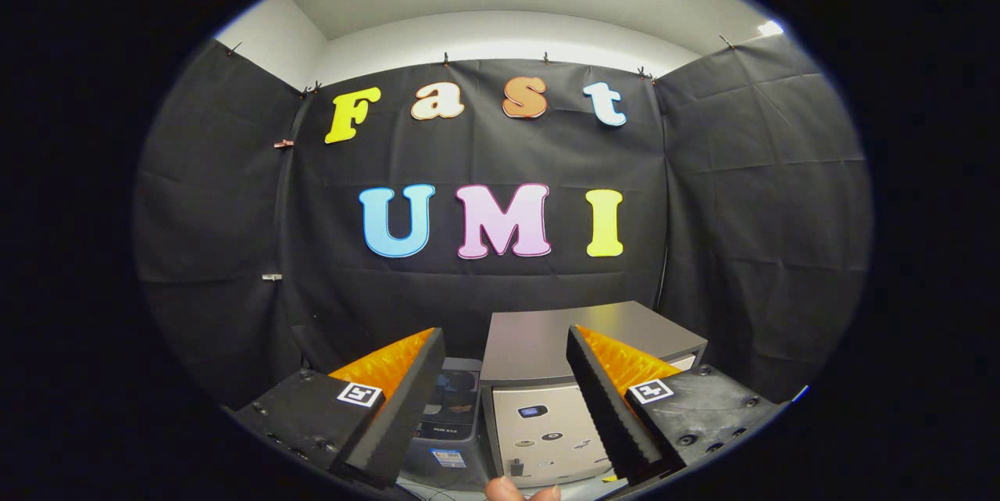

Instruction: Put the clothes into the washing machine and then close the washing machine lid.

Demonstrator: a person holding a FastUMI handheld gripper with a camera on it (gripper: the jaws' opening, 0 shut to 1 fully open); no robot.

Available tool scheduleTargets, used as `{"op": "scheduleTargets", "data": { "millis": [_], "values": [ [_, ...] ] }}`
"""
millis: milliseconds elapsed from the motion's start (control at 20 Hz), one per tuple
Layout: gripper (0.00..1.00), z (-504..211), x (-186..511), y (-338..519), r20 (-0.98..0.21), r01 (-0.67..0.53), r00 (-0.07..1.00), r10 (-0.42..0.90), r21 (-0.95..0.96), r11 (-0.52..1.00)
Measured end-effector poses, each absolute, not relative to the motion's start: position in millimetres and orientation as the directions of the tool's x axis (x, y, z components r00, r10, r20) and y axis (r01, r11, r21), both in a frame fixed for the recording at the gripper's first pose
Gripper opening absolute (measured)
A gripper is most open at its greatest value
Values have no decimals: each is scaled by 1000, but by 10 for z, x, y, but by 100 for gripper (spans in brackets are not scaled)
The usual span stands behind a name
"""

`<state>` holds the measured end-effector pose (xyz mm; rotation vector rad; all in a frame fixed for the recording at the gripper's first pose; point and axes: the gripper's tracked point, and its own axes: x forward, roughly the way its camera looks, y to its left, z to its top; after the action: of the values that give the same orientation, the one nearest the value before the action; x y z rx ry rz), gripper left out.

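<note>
Black cloth hangs as the booth wall (pixel 500 274) far beyond my fingers, pinned along its top edge by small clips, with a pale wall and ceiling above it.

My jaws (pixel 500 403) stand wide open and grip nothing; the two fingers splay apart, and each carries a small square marker on its base.

Between the fingers and beyond them sits the washer (pixel 539 423), a small boxy machine with a pale front panel that bears a few small buttons or marks too small to make out. Its flat grey lid (pixel 547 337) lies level on top, so it looks closed, though I cannot tell how it hinges. My right finger (pixel 609 407) crosses in front of the washer's right part.

Just beside the washer on its left, seen in the gap by my left finger (pixel 398 407), stands a grey box (pixel 453 407) with a dark top and a small label on its front; I cannot tell what it is.

No clothes are clear to me; something dark lies on top of that grey box, but it is too small to name.

Below the washer, between the finger bases, a fingertip (pixel 508 490) of a person's hand pokes in, just over a pale strip of worktop (pixel 578 489).
</note>
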<state>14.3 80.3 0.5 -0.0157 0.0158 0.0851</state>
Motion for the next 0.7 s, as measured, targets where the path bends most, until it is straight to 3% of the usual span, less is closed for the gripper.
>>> {"op": "scheduleTargets", "data": {
  "millis": [700],
  "values": [
    [99, 3, 117, 819, -18, -90, 996, 89, -34, 995]
  ]
}}
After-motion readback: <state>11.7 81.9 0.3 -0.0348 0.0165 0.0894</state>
